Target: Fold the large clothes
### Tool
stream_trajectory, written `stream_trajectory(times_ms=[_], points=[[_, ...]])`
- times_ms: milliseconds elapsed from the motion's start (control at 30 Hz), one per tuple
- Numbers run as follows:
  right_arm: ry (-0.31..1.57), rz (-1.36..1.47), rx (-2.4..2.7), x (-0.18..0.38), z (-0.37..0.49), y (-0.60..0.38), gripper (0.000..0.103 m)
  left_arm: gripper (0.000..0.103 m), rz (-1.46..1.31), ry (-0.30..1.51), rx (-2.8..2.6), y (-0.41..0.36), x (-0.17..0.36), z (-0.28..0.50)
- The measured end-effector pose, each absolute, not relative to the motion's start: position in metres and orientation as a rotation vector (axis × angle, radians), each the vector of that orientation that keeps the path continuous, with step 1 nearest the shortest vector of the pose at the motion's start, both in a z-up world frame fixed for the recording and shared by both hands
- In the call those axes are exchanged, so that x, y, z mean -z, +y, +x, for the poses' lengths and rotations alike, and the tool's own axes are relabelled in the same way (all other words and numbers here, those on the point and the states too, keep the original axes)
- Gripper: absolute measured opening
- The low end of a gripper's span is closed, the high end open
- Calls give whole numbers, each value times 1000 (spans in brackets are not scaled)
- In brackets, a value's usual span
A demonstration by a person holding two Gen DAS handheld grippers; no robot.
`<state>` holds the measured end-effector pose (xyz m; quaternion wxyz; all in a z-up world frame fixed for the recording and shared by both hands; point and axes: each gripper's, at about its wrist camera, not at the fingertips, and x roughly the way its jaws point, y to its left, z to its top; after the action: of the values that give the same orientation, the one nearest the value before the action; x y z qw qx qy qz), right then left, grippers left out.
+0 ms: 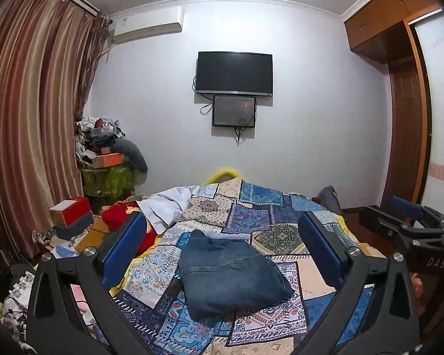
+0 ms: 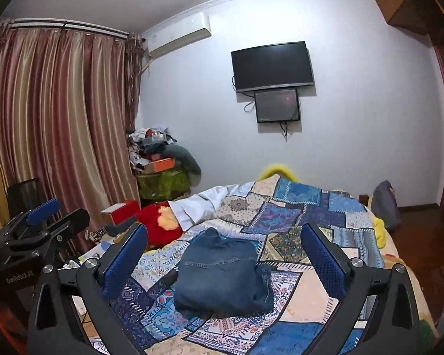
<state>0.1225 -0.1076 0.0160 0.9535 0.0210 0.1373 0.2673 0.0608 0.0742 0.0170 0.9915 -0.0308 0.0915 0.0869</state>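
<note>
A dark blue denim garment point(image 1: 231, 275) lies folded into a compact block on the patchwork bedspread point(image 1: 269, 216); it also shows in the right wrist view point(image 2: 222, 275). My left gripper point(image 1: 222, 248) is open and empty, raised above the bed with the denim seen between its blue pads point(image 1: 122, 248). My right gripper point(image 2: 225, 254) is open and empty, also raised, the denim framed between its pads point(image 2: 322, 260). The right gripper shows at the right edge of the left wrist view point(image 1: 405, 222). The left gripper shows at the left of the right wrist view point(image 2: 41, 222).
A white garment point(image 1: 168, 204) and a red plush toy point(image 2: 159, 222) lie at the bed's far left. Boxes point(image 1: 71, 213) and a clutter pile point(image 1: 106, 145) stand by the curtains. A TV point(image 1: 233, 72) hangs on the far wall. A wooden wardrobe point(image 1: 405, 94) stands at right.
</note>
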Motion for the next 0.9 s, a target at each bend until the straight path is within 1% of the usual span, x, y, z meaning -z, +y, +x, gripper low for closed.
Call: stream_trajectory(times_ms=[900], points=[[283,15,-506,-13,124,-98,103,103,-70,194,-148,76,-12,69]])
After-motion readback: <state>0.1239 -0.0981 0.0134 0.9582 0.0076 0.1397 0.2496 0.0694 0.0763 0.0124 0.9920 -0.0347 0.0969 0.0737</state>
